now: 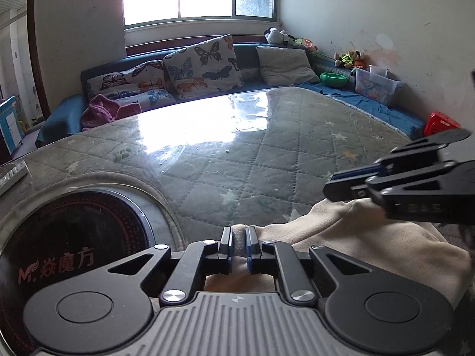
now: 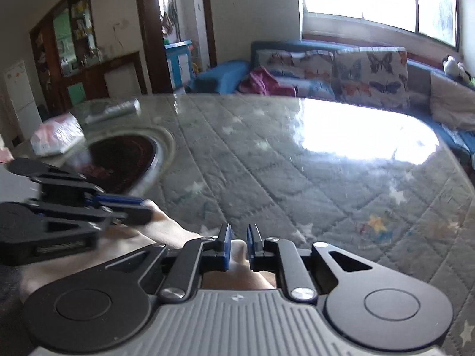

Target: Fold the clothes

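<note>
A beige fleece garment [image 1: 365,237] lies bunched at the near edge of the quilted, glass-topped table [image 1: 252,154]. In the left wrist view my left gripper [image 1: 239,238] is shut on a fold of it, and cloth shows between the blue pads. My right gripper [image 1: 331,187] comes in from the right, just above the garment. In the right wrist view my right gripper [image 2: 239,240] is shut on the beige garment [image 2: 175,228], with cloth filling the narrow gap. The left gripper [image 2: 144,210] is close by on the left, blurred, over the same cloth.
A round black induction hob [image 1: 74,237] is set into the table on the left. A remote [image 2: 115,108] and a plastic bag [image 2: 56,136] lie beyond it. A sofa with butterfly cushions [image 1: 202,65] and a pink cloth [image 1: 104,109] runs behind the table. A red stool [image 1: 441,121] stands at the right.
</note>
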The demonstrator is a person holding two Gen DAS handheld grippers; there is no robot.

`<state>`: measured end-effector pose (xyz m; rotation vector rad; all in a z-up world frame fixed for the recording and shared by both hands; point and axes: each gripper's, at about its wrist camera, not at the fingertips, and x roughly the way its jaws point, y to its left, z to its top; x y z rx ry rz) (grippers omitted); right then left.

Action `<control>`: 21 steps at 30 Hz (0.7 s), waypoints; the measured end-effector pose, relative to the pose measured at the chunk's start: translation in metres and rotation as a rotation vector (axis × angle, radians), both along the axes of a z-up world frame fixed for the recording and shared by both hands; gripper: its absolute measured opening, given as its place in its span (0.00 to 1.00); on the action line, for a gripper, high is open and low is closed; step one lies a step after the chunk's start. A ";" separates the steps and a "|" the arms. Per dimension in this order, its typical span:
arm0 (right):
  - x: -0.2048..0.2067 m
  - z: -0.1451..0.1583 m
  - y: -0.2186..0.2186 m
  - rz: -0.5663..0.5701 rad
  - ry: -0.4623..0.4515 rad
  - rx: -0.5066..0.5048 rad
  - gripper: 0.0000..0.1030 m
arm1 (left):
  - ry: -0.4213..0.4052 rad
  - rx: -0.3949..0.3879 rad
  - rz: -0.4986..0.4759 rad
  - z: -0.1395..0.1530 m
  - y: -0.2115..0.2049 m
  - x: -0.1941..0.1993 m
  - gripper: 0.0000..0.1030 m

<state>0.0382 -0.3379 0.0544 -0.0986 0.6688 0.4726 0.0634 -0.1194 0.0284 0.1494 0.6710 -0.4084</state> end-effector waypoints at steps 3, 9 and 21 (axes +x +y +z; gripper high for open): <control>-0.012 0.007 0.009 0.064 -0.013 -0.005 0.11 | -0.002 0.000 0.003 0.000 0.000 0.001 0.12; -0.005 -0.013 0.027 0.088 0.050 -0.027 0.11 | 0.011 -0.078 0.002 0.011 -0.001 -0.013 0.13; -0.009 -0.011 0.016 0.058 0.031 0.014 0.11 | 0.122 -0.210 0.086 0.000 0.002 -0.019 0.10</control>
